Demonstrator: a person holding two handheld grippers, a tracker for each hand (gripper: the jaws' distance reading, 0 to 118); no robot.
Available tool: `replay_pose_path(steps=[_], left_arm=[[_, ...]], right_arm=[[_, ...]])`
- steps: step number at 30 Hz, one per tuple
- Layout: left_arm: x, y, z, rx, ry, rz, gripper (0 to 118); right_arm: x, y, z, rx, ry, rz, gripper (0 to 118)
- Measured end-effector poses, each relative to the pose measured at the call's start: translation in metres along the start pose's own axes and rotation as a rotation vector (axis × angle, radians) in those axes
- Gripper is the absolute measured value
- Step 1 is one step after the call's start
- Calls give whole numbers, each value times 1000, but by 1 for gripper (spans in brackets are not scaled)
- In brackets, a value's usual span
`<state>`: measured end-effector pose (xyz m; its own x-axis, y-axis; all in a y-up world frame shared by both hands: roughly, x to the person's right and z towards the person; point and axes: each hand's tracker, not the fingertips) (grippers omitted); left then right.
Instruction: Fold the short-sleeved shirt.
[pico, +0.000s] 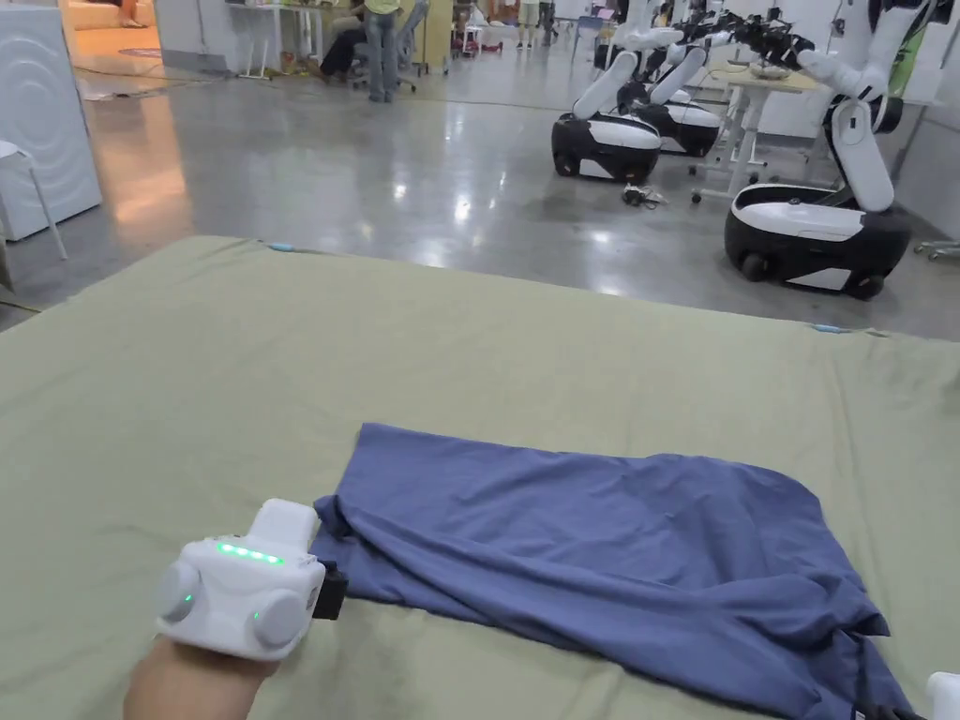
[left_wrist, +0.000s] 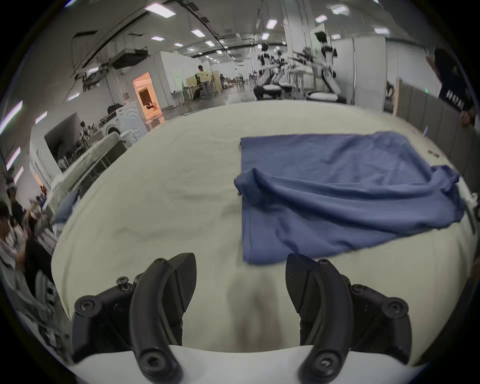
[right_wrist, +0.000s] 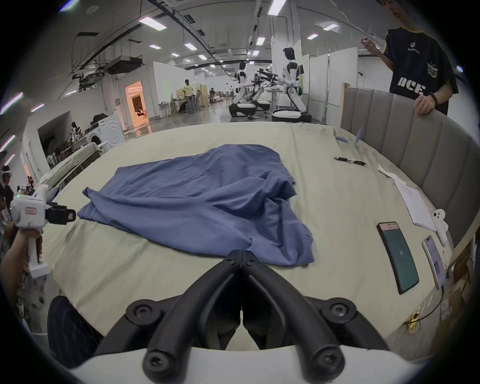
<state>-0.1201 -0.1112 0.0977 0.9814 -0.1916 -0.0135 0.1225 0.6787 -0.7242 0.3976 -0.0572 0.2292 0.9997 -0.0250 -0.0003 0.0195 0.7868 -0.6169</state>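
The blue shirt lies rumpled on the bed, the left gripper at its nine o'clock, fingers wide, while the right gripper at five o'clock has fingers pressed together, empty.

Bright ceiling lights; floor glare; fisheye-warped edges.

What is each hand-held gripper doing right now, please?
Left hand-held gripper: open, empty, near the blue shirt.
Right hand-held gripper: closed, apparently on nothing.
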Motion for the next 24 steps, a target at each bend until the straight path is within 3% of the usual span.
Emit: replay_pose_path(steps=[6, 7, 8, 9, 11, 12, 13, 16, 17, 18, 19, 21, 24], left_arm=[[27, 27, -27, -143, -27, -45, 67], [30, 28, -24, -132, -22, -82, 57], [31, 32, -18, -118, -51, -66, 38], [41, 36, 7, -106, -80, -43, 9], [49, 38, 25, -59, -38, -79, 9], [50, 39, 31, -66, -45, -80, 9], [48, 42, 35, -59, -57, -77, 9], [45, 44, 51, -42, -54, -59, 9], [40, 47, 48, -42, -58, -49, 9], [39, 46, 51, -36, -57, -48, 9], [37, 45, 55, -32, -67, -49, 9], [29, 47, 58, -31, -79, -46, 9], [17, 54, 86, 8, -106, -32, 9]], right_arm=[[27, -1, -18, -66, -86, 13, 0], [33, 1, -23, -72, -78, 0, 0], [38, 3, -28, -81, -71, -9, 7], [41, 5, -33, -85, -67, -11, 35], [48, 9, -52, -113, -55, 1, 108], [49, 10, -63, -137, -46, 11, 117], [52, 15, -72, -85, -35, 25, 115], [68, 19, -110, -184, -50, -5, 113], [75, 20, -120, -214, -15, -38, 102], [76, 21, -122, -259, 7, -96, 48], [82, 23, -127, -285, -18, -139, 11], [87, 30, -116, -200, -12, -187, 9], [87, 49, -88, -154, 19, -165, 9]])
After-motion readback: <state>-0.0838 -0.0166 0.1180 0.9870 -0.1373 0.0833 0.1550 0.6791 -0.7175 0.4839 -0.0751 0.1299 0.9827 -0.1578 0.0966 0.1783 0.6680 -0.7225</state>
